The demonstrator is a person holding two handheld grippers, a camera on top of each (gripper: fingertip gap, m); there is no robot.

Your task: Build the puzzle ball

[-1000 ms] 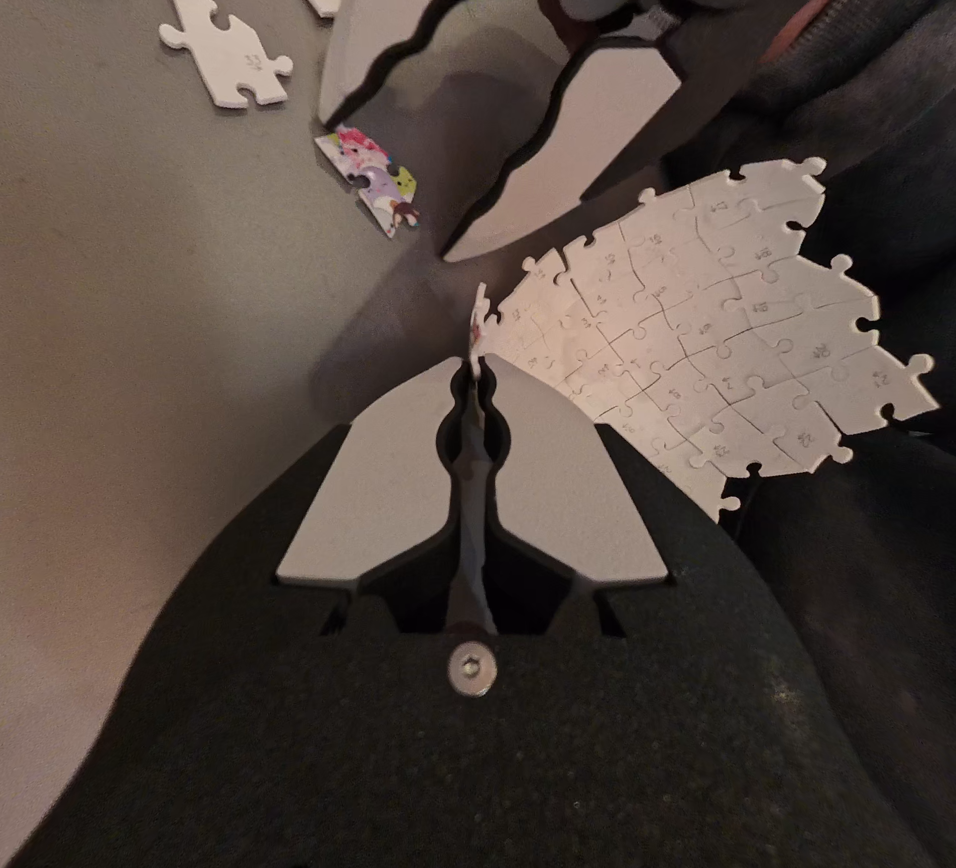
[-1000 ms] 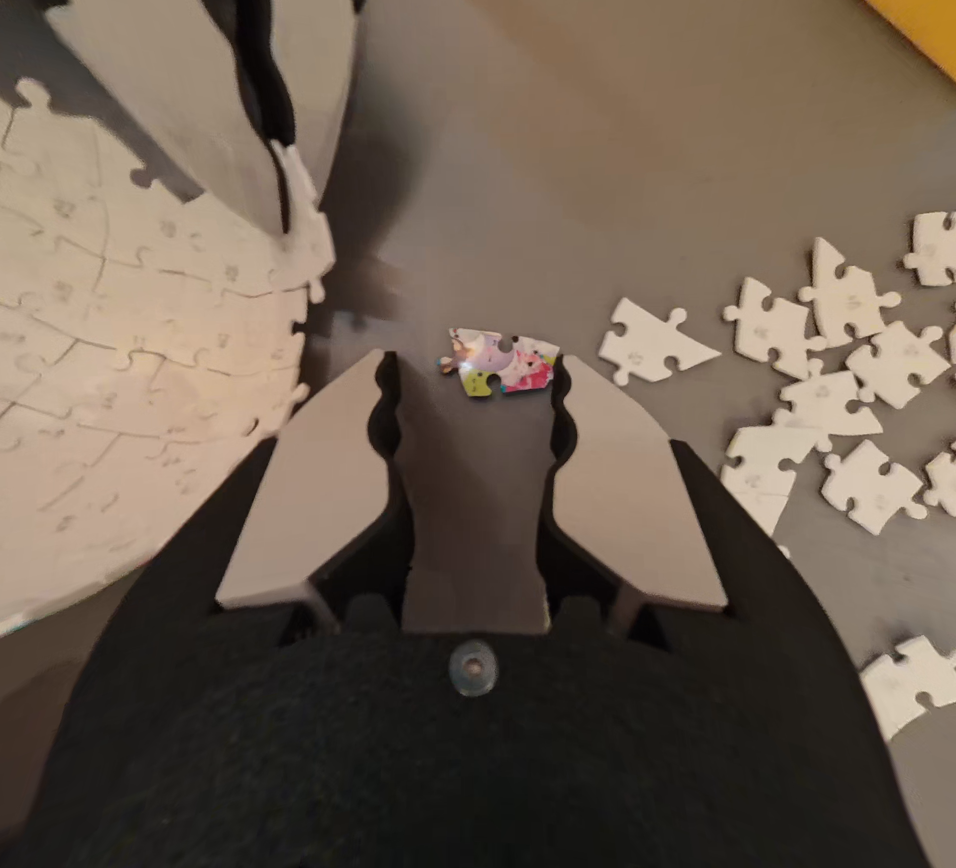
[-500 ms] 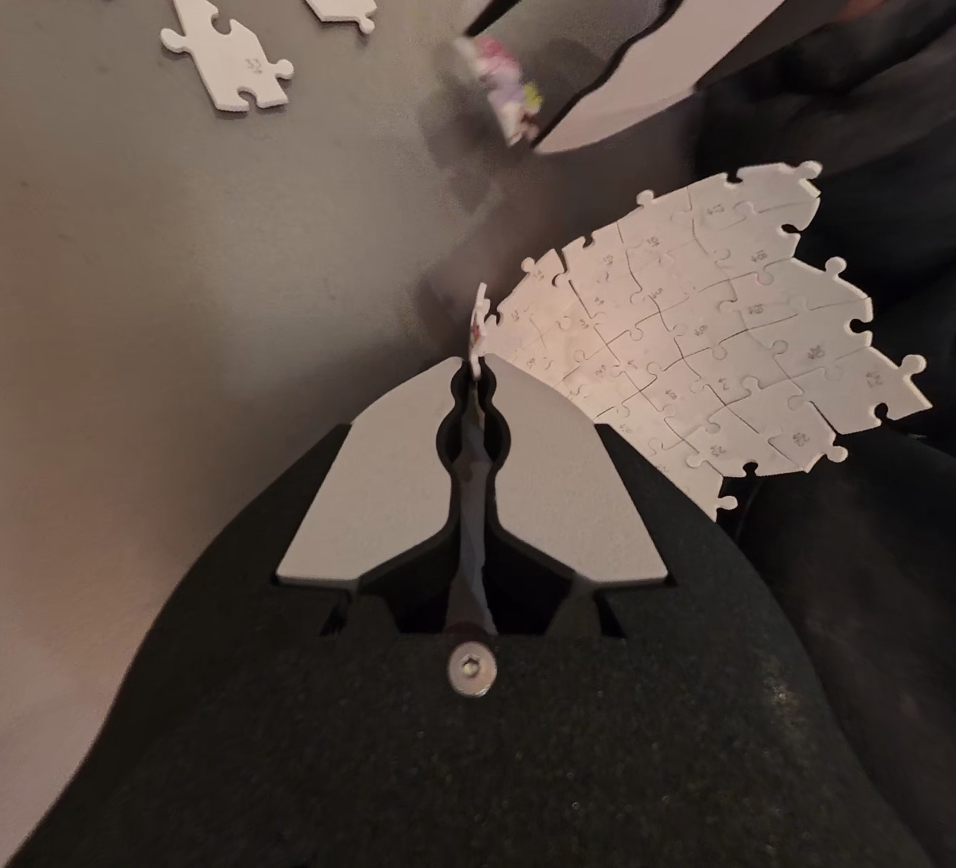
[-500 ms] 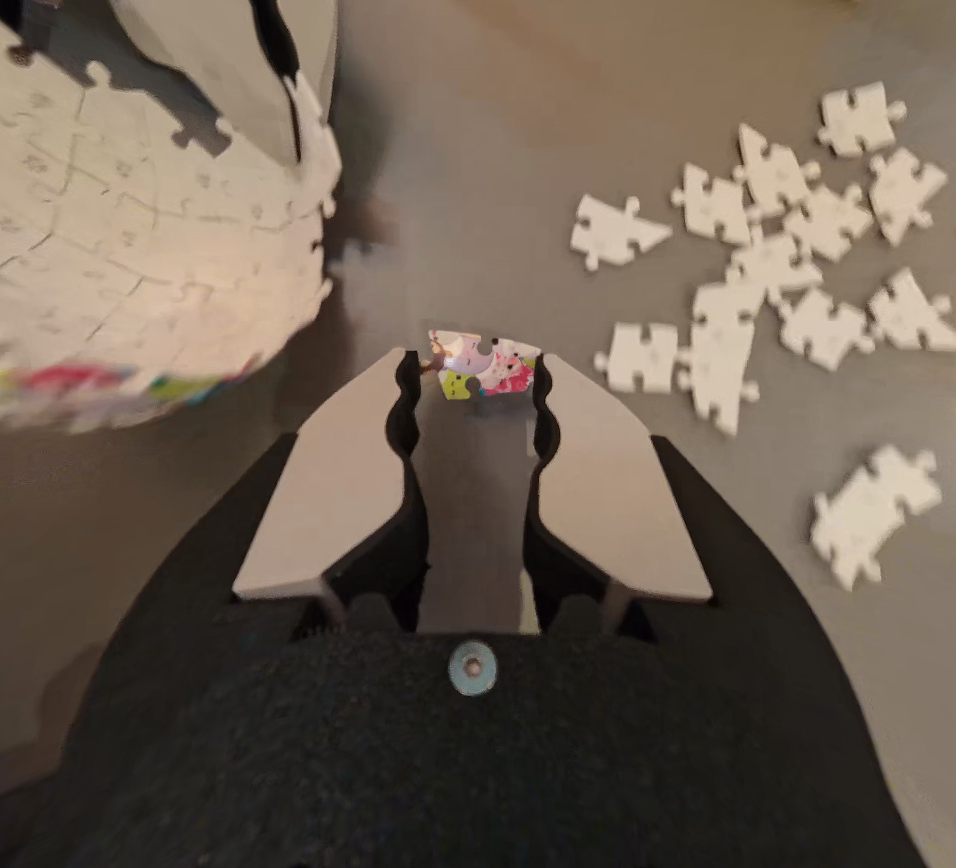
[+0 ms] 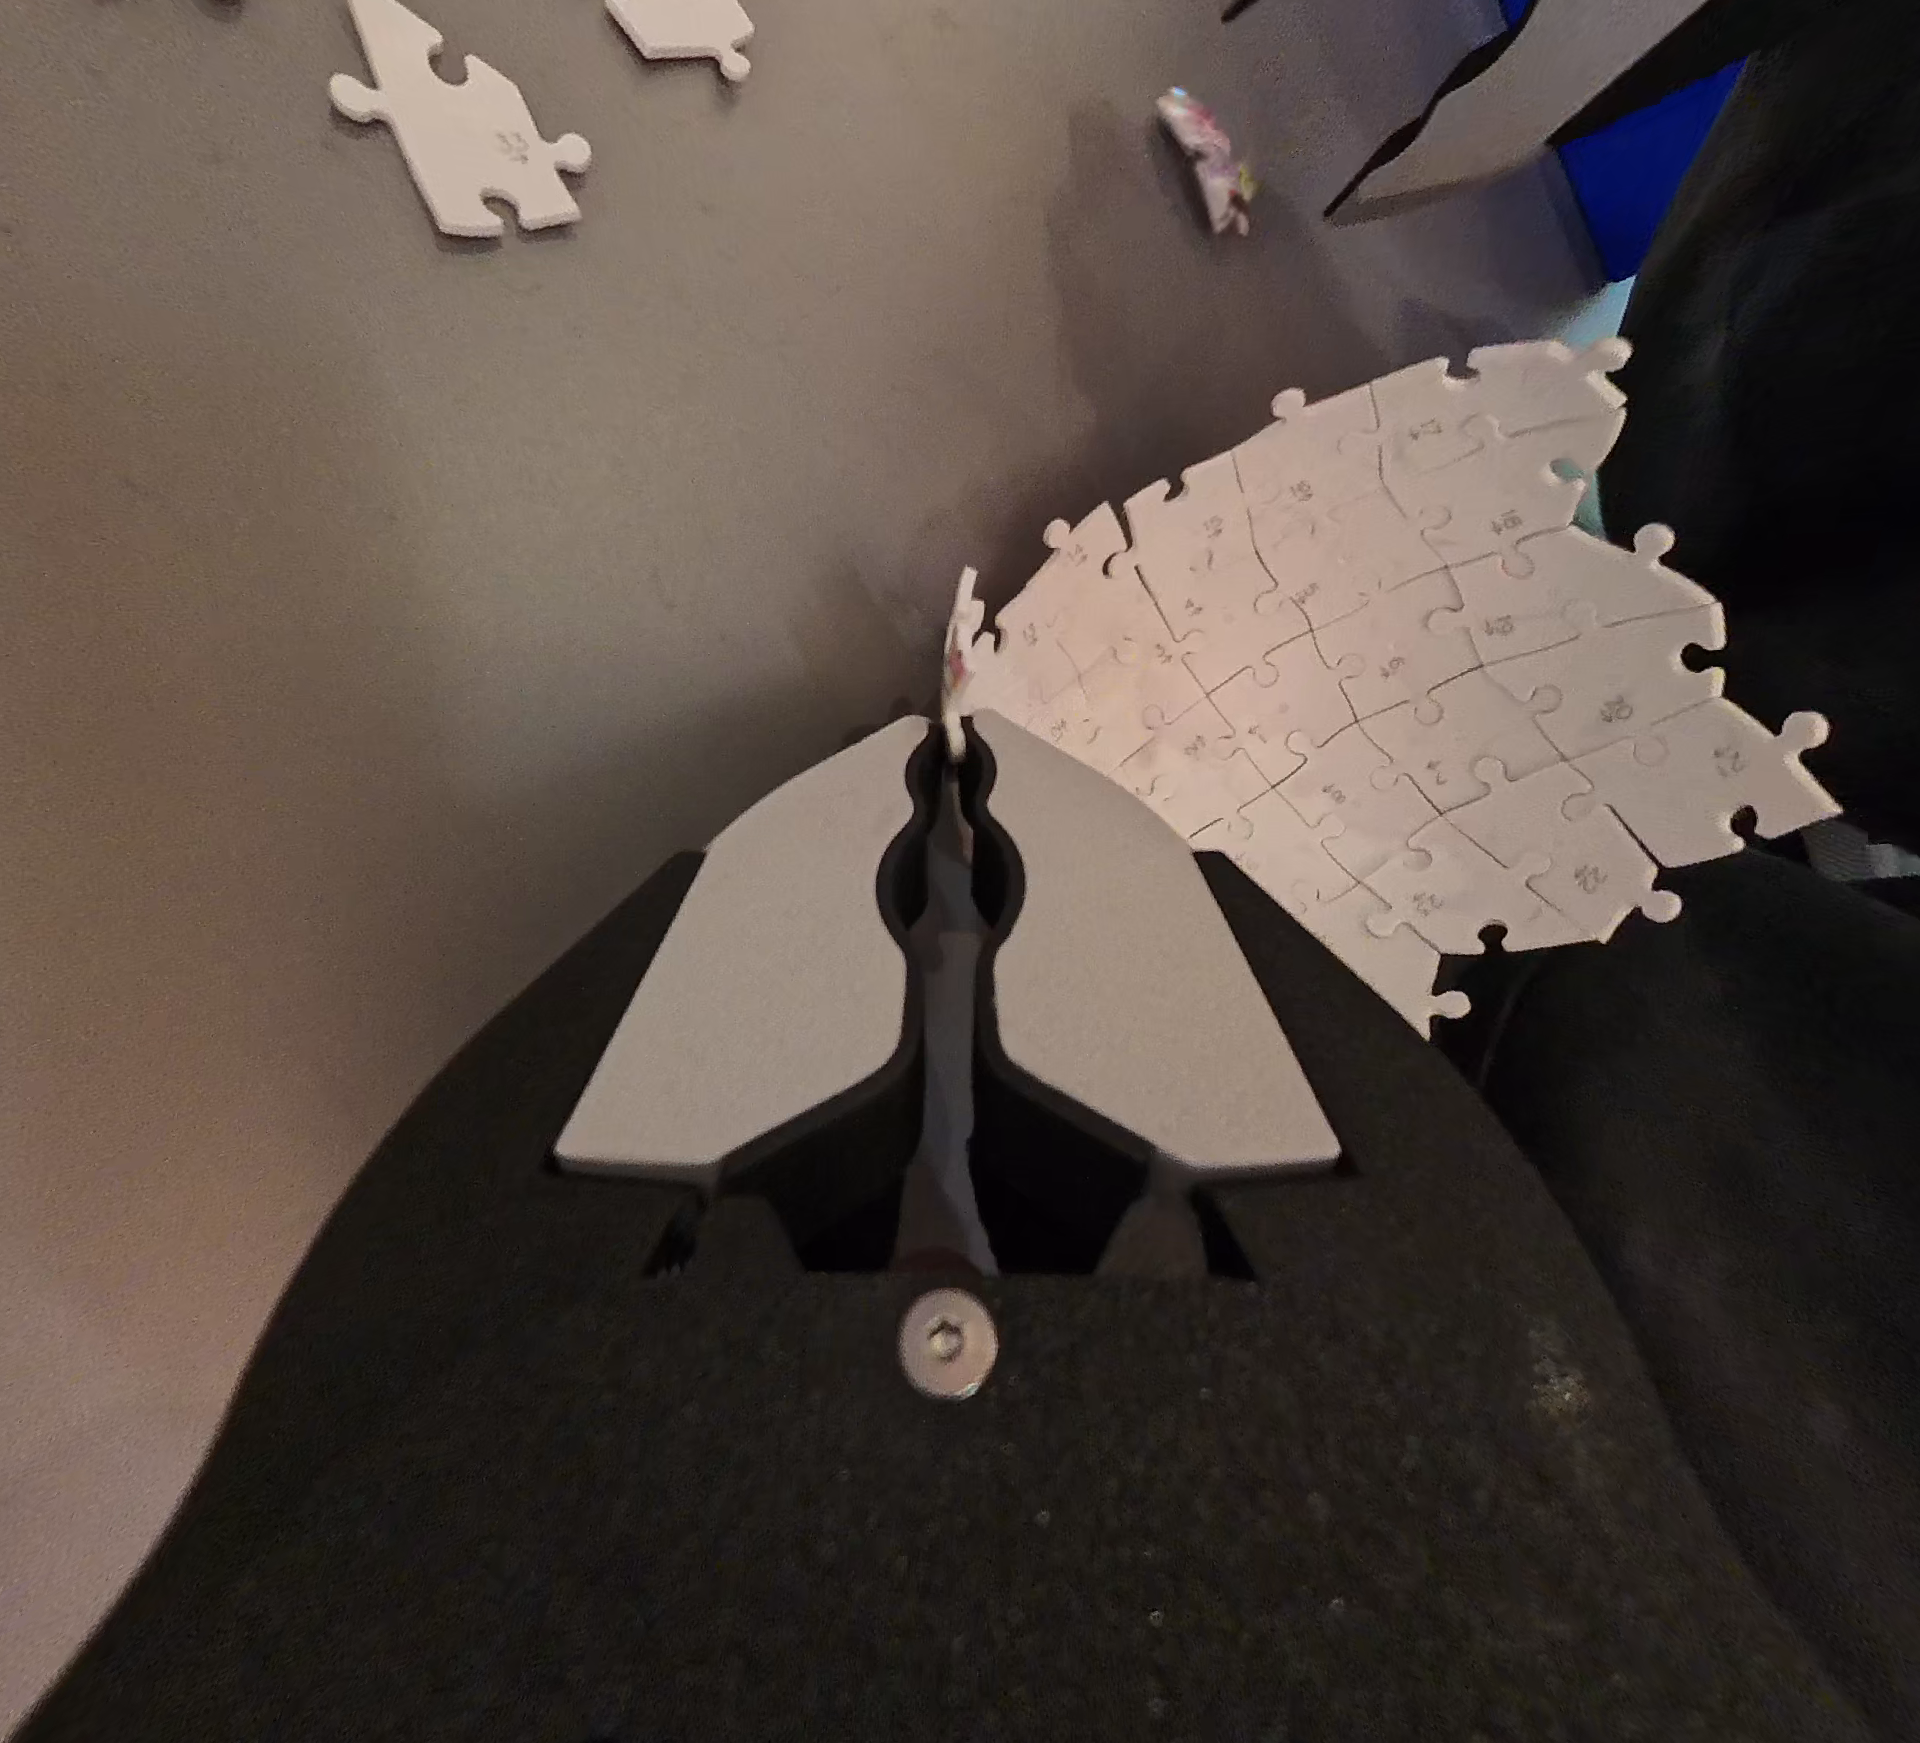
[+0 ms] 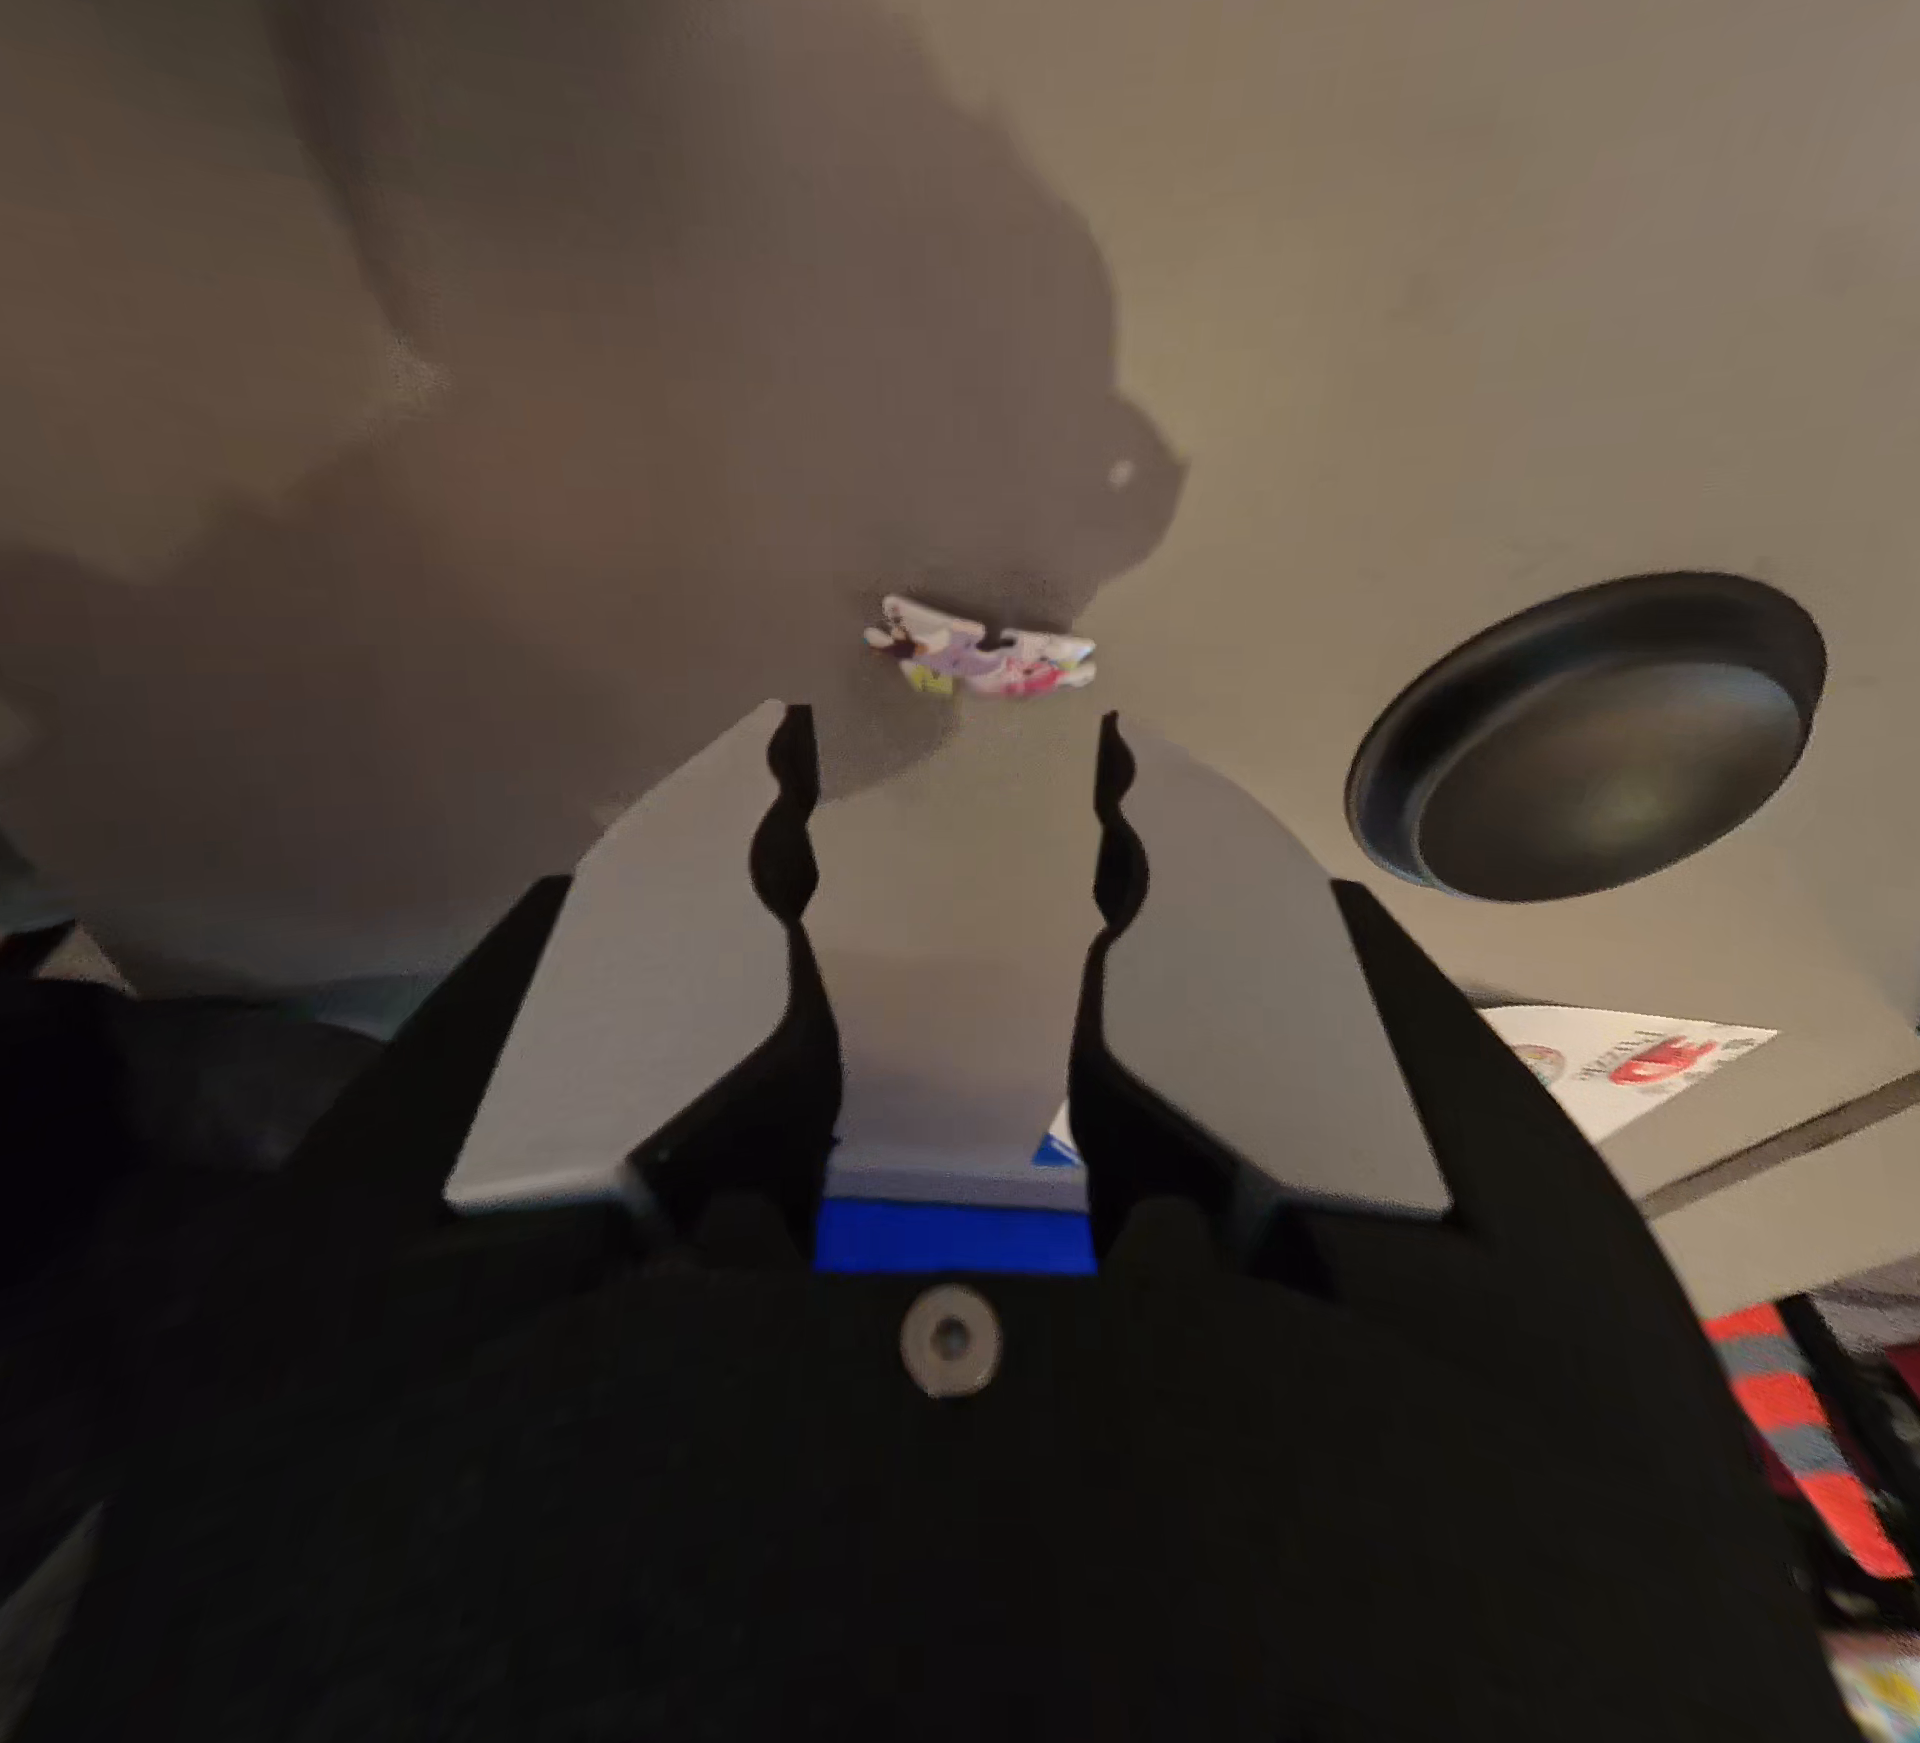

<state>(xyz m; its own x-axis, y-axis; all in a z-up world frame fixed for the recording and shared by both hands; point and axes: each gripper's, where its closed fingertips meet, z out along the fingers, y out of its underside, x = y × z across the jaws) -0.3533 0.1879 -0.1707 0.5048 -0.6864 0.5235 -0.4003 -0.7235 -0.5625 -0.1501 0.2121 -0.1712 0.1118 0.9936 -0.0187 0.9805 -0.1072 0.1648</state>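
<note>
Puzzle shell [image 5: 1392, 685], a curved white sheet of joined jigsaw pieces with its blank numbered back showing, is clamped at its edge between the closed jaws of the left hand-held gripper [image 5: 954, 737], which holds it above the grey worktop [image 5: 520, 467]. The shell fans out to the right of that gripper's grey fingers [image 5: 1122, 987].

In the left wrist view, the right hand-held gripper [image 5: 1351, 104] hangs at the upper right with its jaws spread apart and nothing between them. A small colourful printed puzzle piece [image 5: 1205, 158] shows just beside its tips; whether it lies on the worktop or is in the air cannot be told. The right wrist view shows this same piece [image 6: 977, 646], just beyond the open tips of the right hand-held gripper [image 6: 951, 717] and apart from both fingers.

Loose white puzzle pieces [image 5: 457, 124] lie blank side up on the worktop towards its far left corner. A round black dish [image 6: 1590, 737] sits on the worktop to the right of the right hand-held gripper. A white printed sheet [image 6: 1621, 1070] lies near the worktop's edge, and a blue box [image 5: 1621, 166] stands behind the right hand-held gripper.
</note>
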